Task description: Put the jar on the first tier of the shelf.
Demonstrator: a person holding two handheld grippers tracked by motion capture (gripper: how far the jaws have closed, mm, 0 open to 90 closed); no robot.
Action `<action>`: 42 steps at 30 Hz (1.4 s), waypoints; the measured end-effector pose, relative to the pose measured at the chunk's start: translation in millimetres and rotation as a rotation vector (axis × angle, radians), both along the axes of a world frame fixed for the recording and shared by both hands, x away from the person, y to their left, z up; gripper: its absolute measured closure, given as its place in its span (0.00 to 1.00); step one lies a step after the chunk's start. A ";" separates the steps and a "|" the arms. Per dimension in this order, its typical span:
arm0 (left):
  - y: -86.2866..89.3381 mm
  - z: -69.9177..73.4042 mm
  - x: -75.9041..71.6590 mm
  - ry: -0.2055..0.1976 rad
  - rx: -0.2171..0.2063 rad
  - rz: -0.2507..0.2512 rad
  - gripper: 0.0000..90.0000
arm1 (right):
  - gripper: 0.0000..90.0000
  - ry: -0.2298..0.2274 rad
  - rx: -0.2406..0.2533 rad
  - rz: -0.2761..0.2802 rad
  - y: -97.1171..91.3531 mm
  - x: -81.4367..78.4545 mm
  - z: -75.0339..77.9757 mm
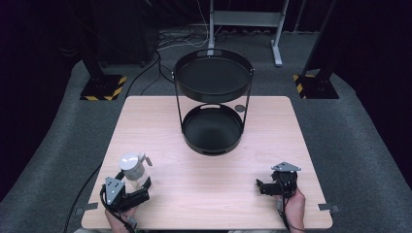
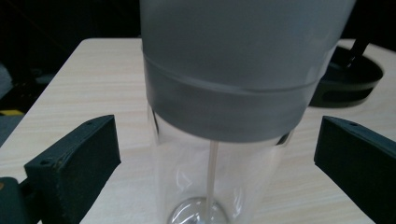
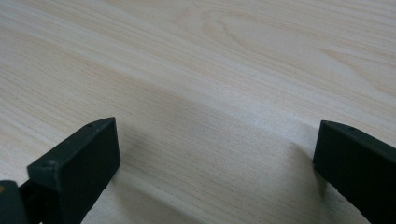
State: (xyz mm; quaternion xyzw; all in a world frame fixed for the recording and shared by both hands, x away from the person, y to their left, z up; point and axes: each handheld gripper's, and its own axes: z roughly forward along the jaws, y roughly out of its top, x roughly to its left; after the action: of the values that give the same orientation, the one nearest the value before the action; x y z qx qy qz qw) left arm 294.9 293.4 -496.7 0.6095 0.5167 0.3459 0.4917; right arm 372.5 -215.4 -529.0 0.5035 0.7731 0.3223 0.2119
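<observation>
A clear tumbler (image 1: 133, 169) with a grey lid and a straw stands upright near the table's front left. In the left gripper view the tumbler (image 2: 233, 93) rises between the two black jaws, which stand wide apart and do not touch it. My left gripper (image 1: 137, 186) is open around the tumbler's base. My right gripper (image 1: 261, 187) is open near the front right, low over bare wood (image 3: 210, 93), with nothing between its jaws. A black two-tier round tray stand (image 1: 213, 92) stands at the back middle of the table.
The light wooden table (image 1: 209, 194) has free room in the middle between the grippers. A small dark disc (image 1: 239, 108) lies beside the stand's lower tray. Beyond the table are cables, black posts with yellow-striped feet and a grey frame on the carpet.
</observation>
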 end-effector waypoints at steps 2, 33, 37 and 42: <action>0.8 0.9 1.1 -0.008 -0.006 0.001 0.00 | 0.00 0.000 0.001 0.000 0.0 0.1 0.0; 2.6 8.6 13.0 -0.074 -0.102 -0.007 0.18 | 0.00 0.000 0.000 0.002 0.0 0.2 0.0; 1.9 7.8 12.3 -0.089 -0.091 -0.022 0.29 | 0.00 0.000 0.000 0.002 0.0 0.2 0.0; 4.0 6.9 12.1 -0.100 -0.086 -0.036 0.31 | 0.00 0.000 0.001 0.002 -0.1 0.3 -0.1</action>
State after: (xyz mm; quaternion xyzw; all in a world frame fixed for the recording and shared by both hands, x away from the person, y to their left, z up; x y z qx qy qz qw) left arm 307.0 297.4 -489.8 0.5791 0.4948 0.3443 0.5489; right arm 372.8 -215.4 -529.0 0.5026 0.7735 0.3229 0.2115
